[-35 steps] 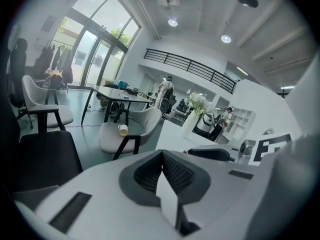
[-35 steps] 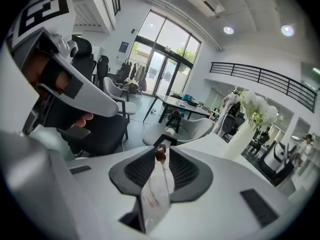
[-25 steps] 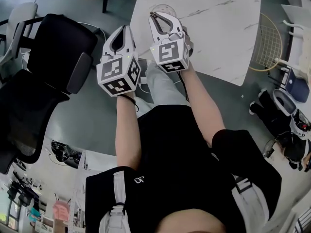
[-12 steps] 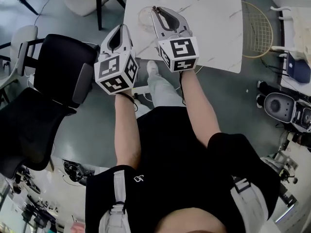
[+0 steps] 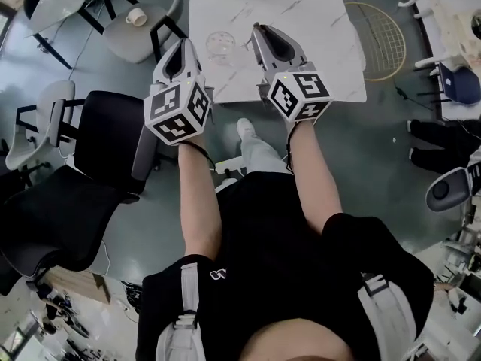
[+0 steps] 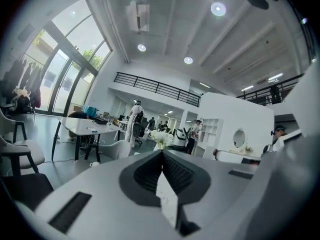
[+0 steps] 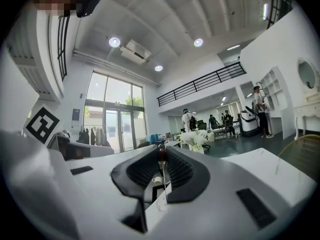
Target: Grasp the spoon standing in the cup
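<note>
Right gripper view: the spoon is pinched at its dark top by the narrowly parted jaws of the right gripper, its long axis upright. The left gripper has its jaws shut and empty. The glass cup is seen between the 2 grippers.

Head camera, as I watch from the remote desk: the person wears a black short-sleeved T-shirt with a small white logo at nine o'clock on the chest. Pale grey straps cross both shoulders, with light grey trousers and a white shoe at twelve o'clock. The left gripper and right gripper are white shells with dark ribbed pads, each carrying a cube of black-and-white square markers.
</note>
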The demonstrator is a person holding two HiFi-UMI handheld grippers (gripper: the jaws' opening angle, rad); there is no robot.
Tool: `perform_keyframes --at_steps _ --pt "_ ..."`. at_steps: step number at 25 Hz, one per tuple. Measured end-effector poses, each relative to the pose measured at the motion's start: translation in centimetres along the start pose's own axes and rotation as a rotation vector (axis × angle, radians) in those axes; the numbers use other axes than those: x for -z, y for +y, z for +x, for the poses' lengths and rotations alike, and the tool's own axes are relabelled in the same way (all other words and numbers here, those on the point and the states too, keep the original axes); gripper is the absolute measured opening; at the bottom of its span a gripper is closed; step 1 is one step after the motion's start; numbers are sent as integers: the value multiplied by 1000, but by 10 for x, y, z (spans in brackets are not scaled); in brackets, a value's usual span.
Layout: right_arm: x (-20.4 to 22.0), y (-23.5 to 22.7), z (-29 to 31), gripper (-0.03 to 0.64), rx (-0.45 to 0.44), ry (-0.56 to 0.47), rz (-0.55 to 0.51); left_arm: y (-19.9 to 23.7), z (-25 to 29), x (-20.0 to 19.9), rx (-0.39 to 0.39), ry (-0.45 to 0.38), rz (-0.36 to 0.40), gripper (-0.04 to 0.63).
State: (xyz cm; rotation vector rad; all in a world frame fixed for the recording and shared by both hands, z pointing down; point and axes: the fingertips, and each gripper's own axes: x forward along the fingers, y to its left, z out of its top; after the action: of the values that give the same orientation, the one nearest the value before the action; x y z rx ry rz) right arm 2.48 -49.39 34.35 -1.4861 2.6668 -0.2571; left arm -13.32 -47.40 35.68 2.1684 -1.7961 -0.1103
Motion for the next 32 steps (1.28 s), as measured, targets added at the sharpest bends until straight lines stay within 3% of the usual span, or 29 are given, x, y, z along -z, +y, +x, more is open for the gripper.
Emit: perform_keyframes --at_steps 5,14,32 --pt "-6 -5 -34 52 48 -6 47 -24 -26 3 55 15 29 14" --pt "-16 16 -59 51 24 -35 31 -37 -55 -3 89 3 67 14" --pt "-14 30 -58 51 -7 -7 -37 -33 -63 5 91 9 57 14"
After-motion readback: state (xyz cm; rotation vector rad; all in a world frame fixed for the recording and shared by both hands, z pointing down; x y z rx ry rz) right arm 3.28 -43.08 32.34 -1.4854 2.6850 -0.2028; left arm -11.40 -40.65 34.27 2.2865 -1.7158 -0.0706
